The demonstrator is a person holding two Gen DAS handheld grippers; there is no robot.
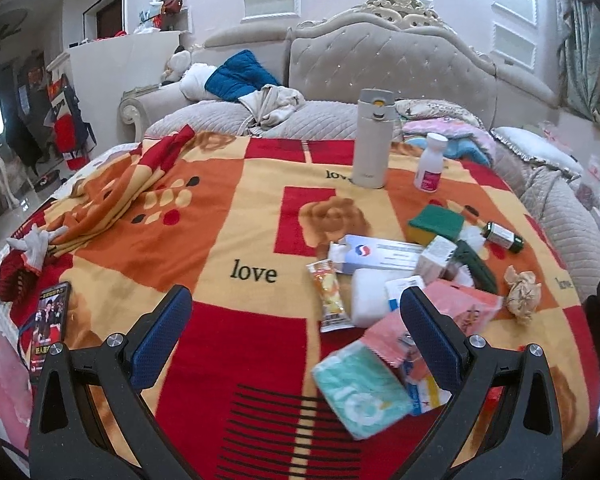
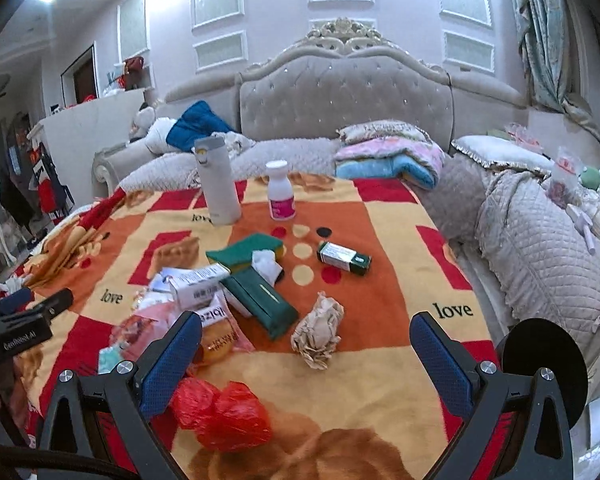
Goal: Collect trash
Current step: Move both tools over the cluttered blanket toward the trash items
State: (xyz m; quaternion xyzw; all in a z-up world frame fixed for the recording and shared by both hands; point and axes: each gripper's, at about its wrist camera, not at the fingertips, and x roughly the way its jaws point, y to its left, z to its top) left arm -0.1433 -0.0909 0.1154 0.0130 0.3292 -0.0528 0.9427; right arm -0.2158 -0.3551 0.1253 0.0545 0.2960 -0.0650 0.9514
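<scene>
Trash (image 2: 318,330) beside blanket (image 1: 220,240) lettering "love", perhaps.

Blanket (image 1: 236,216) — red, orange and cream blocks, tan roses, black "love" lettering, black stripes at lower centre. Blue textured pads (image 1: 164,328) on black gripper arms. Crumpled beige paper (image 2: 318,334) at centre; red plastic bag (image 2: 224,414) at lower left. Green-and-yellow sponge (image 2: 246,254), dark green pouch (image 2: 260,300). White bottle, pink label (image 2: 281,192) — upper centre. Grey tufted headboard (image 2: 344,96).
</scene>
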